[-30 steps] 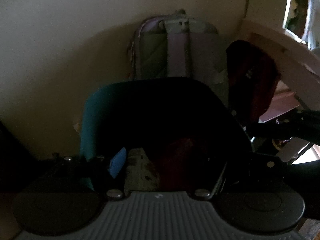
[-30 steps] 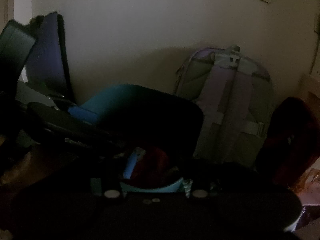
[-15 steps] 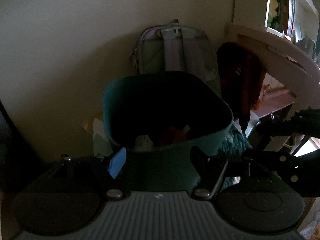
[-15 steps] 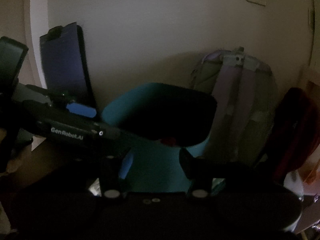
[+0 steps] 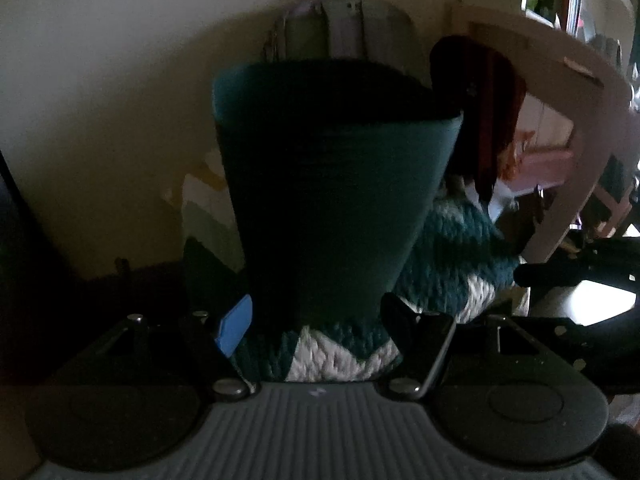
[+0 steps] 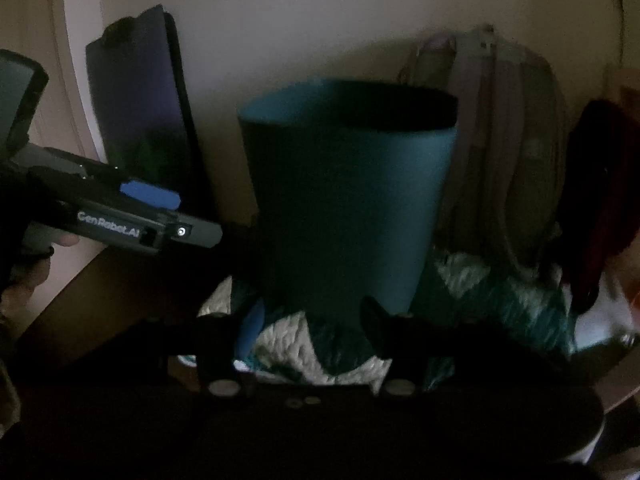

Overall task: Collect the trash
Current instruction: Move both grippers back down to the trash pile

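A teal trash bin (image 5: 332, 192) stands upright on a teal-and-white knitted rug (image 5: 336, 354); it also shows in the right wrist view (image 6: 348, 208). Its inside is hidden from this low angle. My left gripper (image 5: 320, 320) is open and empty, low in front of the bin's base. My right gripper (image 6: 316, 328) is open and empty, also low before the bin. The left gripper's body (image 6: 132, 220) shows at the left of the right wrist view.
A grey-lilac backpack (image 6: 500, 152) leans on the wall behind the bin. A dark red bag (image 5: 480, 112) hangs at the right by a pale wooden frame (image 5: 572, 128). A dark flat panel (image 6: 140, 120) leans on the wall at left.
Both grippers have pulled back and dropped from above the bin's opening to floor level. The trash inside the bin is no longer visible.
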Demonstrator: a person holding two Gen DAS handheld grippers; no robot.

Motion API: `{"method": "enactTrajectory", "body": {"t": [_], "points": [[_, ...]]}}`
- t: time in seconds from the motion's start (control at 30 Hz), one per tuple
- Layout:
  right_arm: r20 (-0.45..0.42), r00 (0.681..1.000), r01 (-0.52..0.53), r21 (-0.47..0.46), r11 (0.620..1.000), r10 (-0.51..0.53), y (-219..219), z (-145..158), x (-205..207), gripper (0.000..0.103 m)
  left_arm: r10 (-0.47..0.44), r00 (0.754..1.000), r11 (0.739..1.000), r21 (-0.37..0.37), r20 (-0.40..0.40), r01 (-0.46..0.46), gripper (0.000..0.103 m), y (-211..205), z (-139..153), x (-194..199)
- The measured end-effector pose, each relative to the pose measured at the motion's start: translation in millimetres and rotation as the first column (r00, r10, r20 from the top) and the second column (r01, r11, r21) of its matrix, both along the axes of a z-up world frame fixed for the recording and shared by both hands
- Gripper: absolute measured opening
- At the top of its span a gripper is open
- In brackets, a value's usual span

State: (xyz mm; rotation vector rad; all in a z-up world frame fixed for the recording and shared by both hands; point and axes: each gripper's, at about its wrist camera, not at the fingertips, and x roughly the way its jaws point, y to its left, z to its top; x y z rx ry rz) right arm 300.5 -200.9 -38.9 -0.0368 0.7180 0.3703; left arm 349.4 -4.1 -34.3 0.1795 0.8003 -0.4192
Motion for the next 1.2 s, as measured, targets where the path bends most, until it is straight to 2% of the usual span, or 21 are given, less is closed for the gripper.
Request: {"method": "enactTrajectory", "body": {"t": [0.07,0.1,0.17,0.3,0.5,0.63,0.77,0.9,1.03,1.2], "points": [[0.012,1.000,-0.016,-0.028,0.999,0.016,1,-14,-3,0.053,-0.003,1.000,1.000,0.003,-0.025,0.003,0.071,4,-15,-4],[-0.006,1.000,-0.012,-0.027,1.000,0.012,2,-23,-3,0.053,-0.007,0.999,1.000,0.007,-0.041,0.007,0.071,7,-24,-7],[-0.040,0.999,-0.008,-0.026,1.000,0.007,3,-39,-3,0.053,-0.009,0.997,1.000,0.016,-0.076,0.010,0.080,11,-42,-9],[-0.100,0.995,0.004,-0.017,1.000,-0.006,4,-75,-3,0.053,-0.013,0.989,1.000,0.024,-0.150,0.017,0.081,21,-83,-9],[-0.211,0.976,0.044,-0.019,0.999,-0.047,-3,-145,10,0.054,-0.015,0.963,0.986,0.157,-0.269,0.059,0.081,22,-161,0],[-0.298,0.951,0.071,-0.049,0.996,-0.083,-7,-199,19,0.054,-0.054,0.937,0.984,0.143,-0.346,0.109,0.081,26,-217,4],[-0.398,0.907,0.115,-0.084,0.990,-0.139,-12,-258,28,0.054,-0.104,0.909,0.972,0.151,-0.405,0.179,0.081,25,-271,6],[-0.506,0.836,0.187,-0.100,0.977,-0.212,-20,-314,36,0.054,-0.139,0.882,0.959,0.162,-0.451,0.234,0.081,23,-319,8],[-0.568,0.775,0.241,-0.139,0.961,-0.276,-32,-360,45,0.054,-0.151,0.849,0.957,0.140,-0.507,0.254,0.081,27,-362,12],[-0.620,0.689,0.336,-0.187,0.923,-0.376,-52,-410,53,0.054,-0.120,0.819,0.948,0.180,-0.561,0.263,0.081,32,-416,11]]}}
